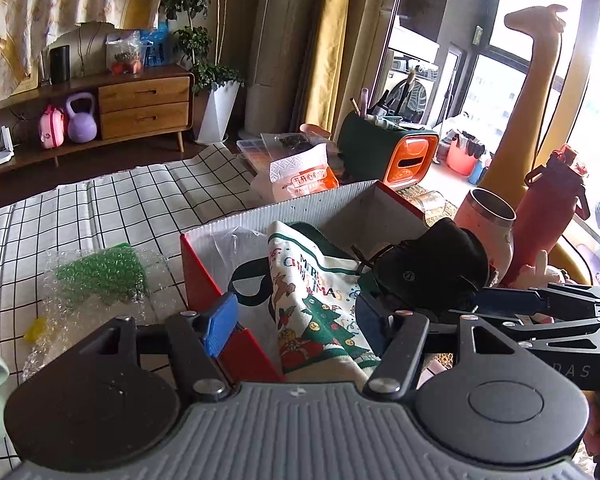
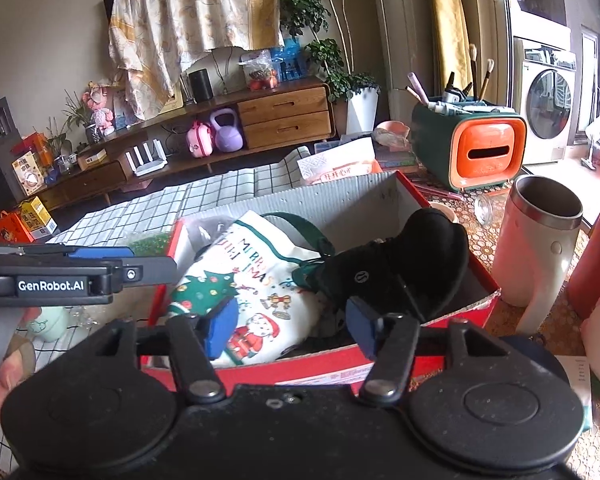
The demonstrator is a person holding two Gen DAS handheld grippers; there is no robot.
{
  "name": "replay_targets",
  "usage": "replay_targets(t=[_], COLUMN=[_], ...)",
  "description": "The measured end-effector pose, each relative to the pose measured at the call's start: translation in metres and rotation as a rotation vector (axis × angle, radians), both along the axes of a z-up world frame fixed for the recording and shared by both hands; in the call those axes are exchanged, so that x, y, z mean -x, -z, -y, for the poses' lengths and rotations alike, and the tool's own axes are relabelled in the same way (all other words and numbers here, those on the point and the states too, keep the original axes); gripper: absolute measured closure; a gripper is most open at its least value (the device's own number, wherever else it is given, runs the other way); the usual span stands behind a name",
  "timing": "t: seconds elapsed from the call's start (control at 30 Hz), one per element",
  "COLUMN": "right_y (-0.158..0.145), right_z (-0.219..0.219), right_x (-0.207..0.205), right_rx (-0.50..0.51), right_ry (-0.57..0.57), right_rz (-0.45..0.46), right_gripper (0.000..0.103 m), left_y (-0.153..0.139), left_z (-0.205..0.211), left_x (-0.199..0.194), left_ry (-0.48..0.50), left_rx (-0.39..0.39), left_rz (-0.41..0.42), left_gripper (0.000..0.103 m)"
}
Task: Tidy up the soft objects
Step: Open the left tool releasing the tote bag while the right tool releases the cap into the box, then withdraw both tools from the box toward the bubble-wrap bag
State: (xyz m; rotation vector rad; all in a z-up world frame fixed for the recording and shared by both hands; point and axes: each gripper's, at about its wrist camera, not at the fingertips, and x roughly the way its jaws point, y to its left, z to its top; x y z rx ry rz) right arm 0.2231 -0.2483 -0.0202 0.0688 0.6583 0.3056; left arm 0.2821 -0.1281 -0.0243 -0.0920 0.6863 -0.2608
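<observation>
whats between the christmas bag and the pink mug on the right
In the right wrist view, the black cap lies in the red box between the Christmas bag and the pink mug; the box wall separates cap and mug.

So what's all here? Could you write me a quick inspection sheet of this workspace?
Surface: checked tablecloth on the left side, patterned mat on the right.
Job's things: red box holding a Christmas cloth bag and a black soft item.
Clutter: bubble wrap, pink tumbler, red bottle, tissue pack, orange-fronted organizer.
Grippers: left claw open over the box; right claw open, also over the box.
Cables: a dark cord along the giraffe figure.
Surroundings: wooden cabinet, plants, curtains, washing machine.
</observation>
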Motion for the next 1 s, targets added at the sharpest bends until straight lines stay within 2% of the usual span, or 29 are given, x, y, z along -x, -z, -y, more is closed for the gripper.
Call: replay_targets(t=[0.07,0.17,0.3,0.53,0.67,0.83,1.0], right_y=[-0.004,-0.011,-0.02,-0.035,-0.039,-0.041,-0.04], right_z=[-0.003,-0.011,-0.022,-0.049,-0.064,-0.081,-0.095], right_x=[0.009,0.021,0.036,0.066,0.079,0.086,0.083], right_rx=[0.002,0.012,0.022,0.029,0.03,0.035,0.033], right_ry=[-0.007,-0.013,-0.024,-0.057,-0.082,-0.123,-0.175], right_rz=[0.007,0.015,0.027,0.056,0.068,0.078,0.088], right_gripper=[0.04,0.039,0.032,0.02,0.016,0.012,0.007], left_y=[-0.005,-0.012,-0.019,-0.032,-0.035,-0.033,-0.029], left_z=[-0.005,-0.01,-0.018,-0.038,-0.055,-0.076,-0.098], left_x=[0.01,0.024,0.041,0.078,0.097,0.114,0.124], left_ry=[-0.001,-0.002,-0.002,-0.007,-0.016,-0.044,-0.081], left_rx=[0.004,-0.001,0.016,0.047,0.065,0.089,0.109], left_rz=[0.009,0.027,0.04,0.07,0.079,0.095,0.088], left_gripper=[0.033,0.033,0.032,0.02,0.019,0.009,0.008])
